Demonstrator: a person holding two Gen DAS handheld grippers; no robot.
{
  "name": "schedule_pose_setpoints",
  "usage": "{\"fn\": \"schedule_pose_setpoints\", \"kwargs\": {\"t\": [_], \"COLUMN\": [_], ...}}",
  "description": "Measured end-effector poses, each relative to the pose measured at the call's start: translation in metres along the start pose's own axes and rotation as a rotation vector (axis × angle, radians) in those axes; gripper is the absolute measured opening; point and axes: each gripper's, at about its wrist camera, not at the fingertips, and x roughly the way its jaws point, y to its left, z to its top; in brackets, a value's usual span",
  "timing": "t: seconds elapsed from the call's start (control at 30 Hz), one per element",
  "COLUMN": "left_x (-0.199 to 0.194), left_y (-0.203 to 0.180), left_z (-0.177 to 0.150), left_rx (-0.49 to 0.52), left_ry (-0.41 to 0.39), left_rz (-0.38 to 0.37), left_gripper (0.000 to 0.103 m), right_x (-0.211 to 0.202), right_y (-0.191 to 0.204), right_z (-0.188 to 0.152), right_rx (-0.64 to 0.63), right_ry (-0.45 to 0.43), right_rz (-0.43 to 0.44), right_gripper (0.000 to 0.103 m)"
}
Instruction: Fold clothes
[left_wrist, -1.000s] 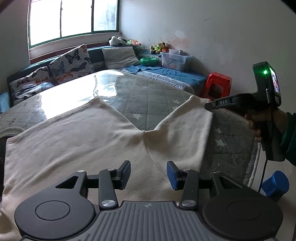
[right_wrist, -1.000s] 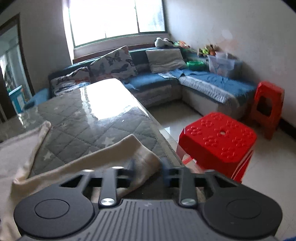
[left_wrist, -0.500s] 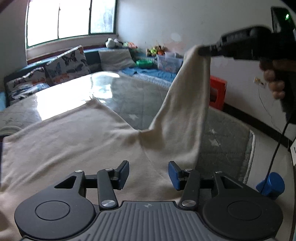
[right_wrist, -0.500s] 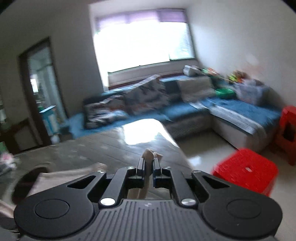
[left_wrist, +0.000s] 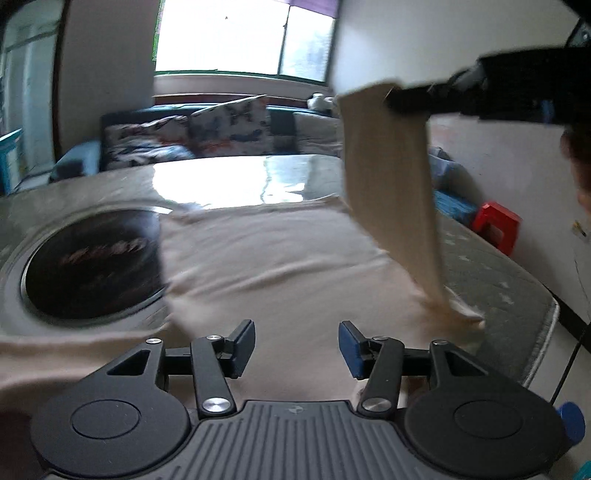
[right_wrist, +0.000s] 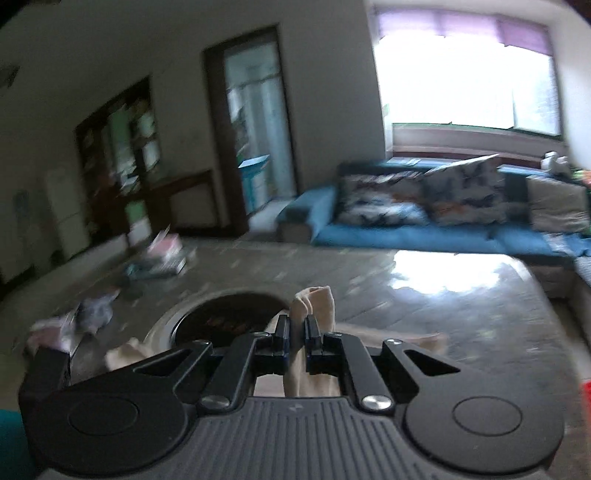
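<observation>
A cream garment (left_wrist: 280, 258) lies spread on the grey quilted table (left_wrist: 491, 273). One long sleeve (left_wrist: 391, 177) is pulled up from its right side and hangs slanted over the cloth. My right gripper (left_wrist: 395, 99) is high at the upper right, shut on the sleeve's end. In the right wrist view its jaws (right_wrist: 297, 332) pinch the bunched sleeve end (right_wrist: 314, 299), which sticks up past them. My left gripper (left_wrist: 297, 347) hovers low over the garment's near edge, open, with nothing between its fingers.
A dark round inset (left_wrist: 92, 266) sits in the table, partly under the garment's left edge. Books (right_wrist: 162, 258) and crumpled cloth (right_wrist: 74, 317) lie at the table's far left. A blue sofa (right_wrist: 424, 232) lines the window wall. A red stool (left_wrist: 495, 225) stands right of the table.
My right gripper closed on the sleeve end, lifted it off the table and carried it up and leftward. My left gripper swung left along the garment's near edge, its jaws a little wider.
</observation>
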Motion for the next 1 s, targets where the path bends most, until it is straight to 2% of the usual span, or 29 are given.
{"fn": "schedule_pose_setpoints", "kwargs": {"t": [0.2, 0.3, 0.4, 0.57, 0.67, 0.77, 0.87, 0.9, 1.0], "left_x": [-0.013, -0.016, -0.021, -0.017, -0.009, -0.004, -0.002, -0.002, -0.006], "left_y": [0.015, 0.018, 0.02, 0.026, 0.026, 0.024, 0.022, 0.021, 0.019], "left_z": [-0.007, -0.008, -0.007, -0.005, -0.005, -0.005, -0.005, -0.005, 0.0], "left_rx": [-0.047, -0.061, -0.062, -0.069, -0.079, -0.074, -0.059, -0.053, -0.044], "left_ry": [-0.011, -0.009, -0.015, -0.012, 0.008, 0.027, 0.034, 0.034, 0.018], "left_rz": [0.017, 0.029, 0.044, 0.054, 0.06, 0.068, 0.093, 0.104, 0.119], "left_gripper": [0.054, 0.054, 0.054, 0.052, 0.051, 0.044, 0.03, 0.021, 0.009], "right_x": [0.049, 0.048, 0.042, 0.028, 0.017, 0.007, -0.009, -0.012, -0.019], "right_y": [0.033, 0.032, 0.021, -0.009, -0.029, -0.039, -0.043, -0.042, -0.034], "right_z": [-0.028, -0.031, -0.029, -0.046, -0.069, -0.089, -0.104, -0.107, -0.12], "right_rx": [-0.032, -0.048, -0.069, -0.122, -0.147, -0.17, -0.157, -0.158, -0.193], "right_ry": [0.159, 0.165, 0.172, 0.262, 0.326, 0.362, 0.374, 0.375, 0.375], "right_rz": [0.088, 0.089, 0.062, -0.038, -0.118, -0.163, -0.145, -0.137, -0.12], "right_gripper": [0.011, 0.015, 0.016, 0.019, 0.032, 0.035, 0.043, 0.046, 0.046]}}
